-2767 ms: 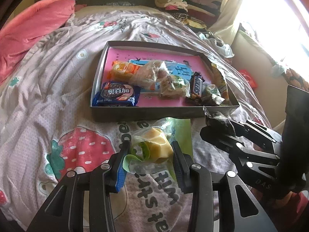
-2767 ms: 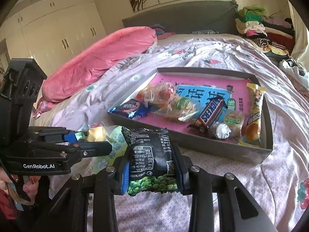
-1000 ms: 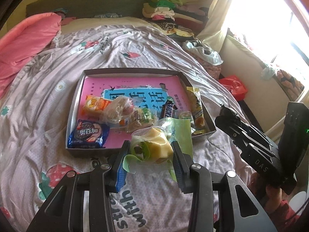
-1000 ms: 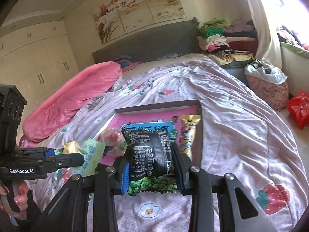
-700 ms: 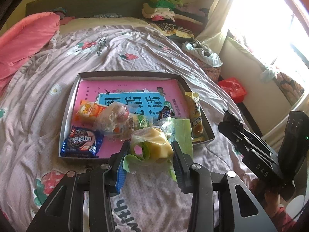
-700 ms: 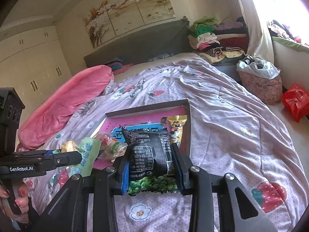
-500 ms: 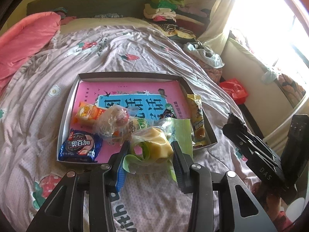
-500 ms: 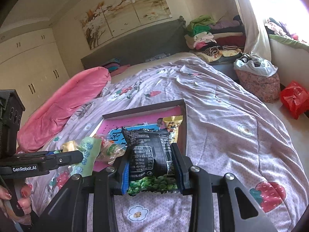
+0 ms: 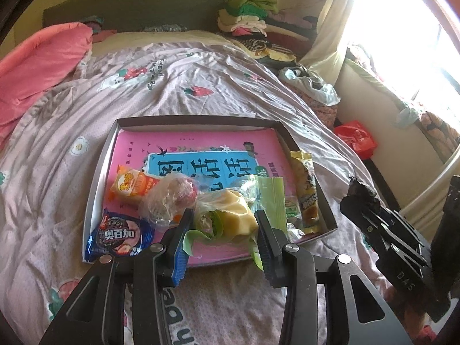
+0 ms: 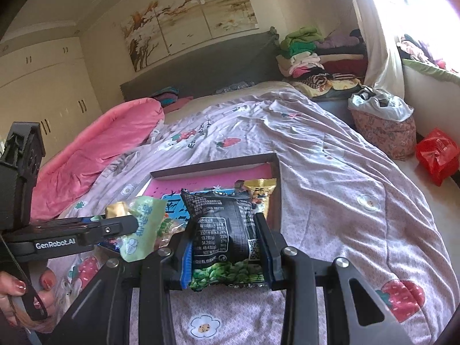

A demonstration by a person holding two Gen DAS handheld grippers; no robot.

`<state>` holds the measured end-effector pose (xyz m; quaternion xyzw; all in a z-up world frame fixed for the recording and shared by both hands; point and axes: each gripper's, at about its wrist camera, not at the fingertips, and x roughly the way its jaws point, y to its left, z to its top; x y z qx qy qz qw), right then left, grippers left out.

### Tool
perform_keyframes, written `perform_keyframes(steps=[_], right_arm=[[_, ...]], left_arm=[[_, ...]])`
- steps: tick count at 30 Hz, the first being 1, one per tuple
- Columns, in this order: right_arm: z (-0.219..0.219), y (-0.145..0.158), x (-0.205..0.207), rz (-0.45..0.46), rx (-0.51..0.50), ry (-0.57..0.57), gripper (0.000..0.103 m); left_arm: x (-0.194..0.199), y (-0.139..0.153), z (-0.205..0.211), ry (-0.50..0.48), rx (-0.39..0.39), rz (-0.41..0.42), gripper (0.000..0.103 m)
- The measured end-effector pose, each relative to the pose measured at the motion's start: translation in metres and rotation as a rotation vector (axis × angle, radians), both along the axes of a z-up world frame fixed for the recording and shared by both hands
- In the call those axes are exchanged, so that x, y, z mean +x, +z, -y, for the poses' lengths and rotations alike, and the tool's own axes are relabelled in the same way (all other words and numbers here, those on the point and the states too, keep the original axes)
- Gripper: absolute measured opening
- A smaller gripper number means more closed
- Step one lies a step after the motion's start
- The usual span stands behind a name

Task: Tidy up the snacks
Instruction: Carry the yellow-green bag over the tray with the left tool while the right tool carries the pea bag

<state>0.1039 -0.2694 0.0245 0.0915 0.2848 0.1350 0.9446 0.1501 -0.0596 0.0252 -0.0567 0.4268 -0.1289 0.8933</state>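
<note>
- On the bed, over the lilac strawberry-print quilt (image 9: 201, 86), lies a shallow grey cardboard tray (image 9: 99, 169) with a pink and blue printed sheet as its floor.
- Above the tray's near edge, the left hand-held gripper (image 9: 222, 227) pinches a clear and pale green plastic packet with a yellow pastry inside (image 9: 235, 215).
- To the right of the tray, the right hand-held gripper (image 10: 224, 247) is clamped on a black foil packet of green peas (image 10: 222, 235), held upright above the quilt.
- Inside the tray, at its near left corner, rests a blue cookie packet (image 9: 120, 235); behind it sits an orange snack packet (image 9: 132, 185), and beside that a clear crinkled bag with reddish contents (image 9: 169, 198).
- Along the tray's right wall lies a long yellow snack packet (image 9: 306, 189).
- A hand with red-painted nails (image 10: 17, 296) grips the left tool's handle.
</note>
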Motion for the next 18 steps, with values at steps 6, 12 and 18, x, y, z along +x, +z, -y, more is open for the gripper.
perform_keyframes(steps=[6, 12, 18], right_arm=[[-0.009, -0.006, 0.012, -0.026, -0.024, 0.008, 0.037], [-0.009, -0.015, 0.023, -0.058, -0.032, -0.007, 0.037], [-0.007, -0.021, 0.032, -0.079, -0.035, -0.018, 0.037]], left_arm=[[0.009, -0.006, 0.002, 0.006, 0.004, -0.005, 0.043], [0.016, -0.012, 0.009, 0.001, 0.013, -0.008, 0.043], [0.02, -0.02, 0.017, -0.009, 0.034, -0.017, 0.043]])
